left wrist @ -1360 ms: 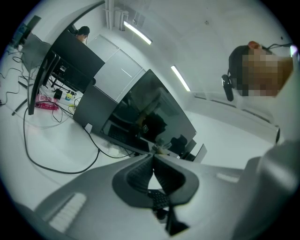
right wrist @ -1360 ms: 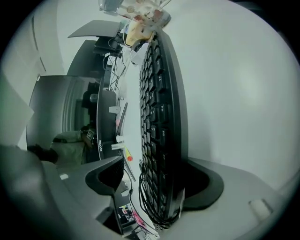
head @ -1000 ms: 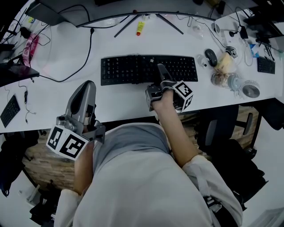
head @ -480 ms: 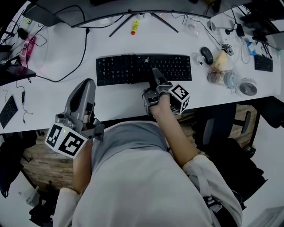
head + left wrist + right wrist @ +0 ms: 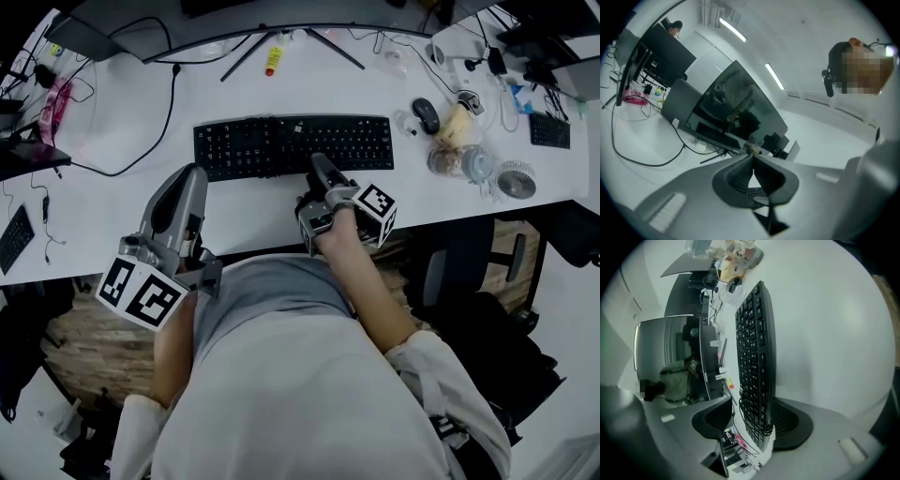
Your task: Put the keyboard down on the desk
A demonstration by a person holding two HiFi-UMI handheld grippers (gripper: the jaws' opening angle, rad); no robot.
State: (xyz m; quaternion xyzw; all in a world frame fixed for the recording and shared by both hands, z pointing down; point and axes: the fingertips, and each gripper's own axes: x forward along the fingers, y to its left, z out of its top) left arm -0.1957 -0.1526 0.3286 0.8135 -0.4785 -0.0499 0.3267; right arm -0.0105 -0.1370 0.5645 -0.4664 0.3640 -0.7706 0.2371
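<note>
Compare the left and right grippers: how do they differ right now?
The left gripper has its jaws together with nothing between them. The right gripper has its jaws apart around the keyboard's near edge, and they have just been closing. The left sits over bare desk, clear of the keyboard; the right reaches onto it. Both point toward the back of the desk.

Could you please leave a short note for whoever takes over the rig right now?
Left hand-held gripper: shut, empty, over the desk's front edge, clear of the keyboard.
Right hand-held gripper: open around the keyboard's near edge; jaws have just been closing, upper pad not yet on the keys.
Done: the keyboard appears to lie flat on the desk.
Left: probably only to open the right one and draw back.
</note>
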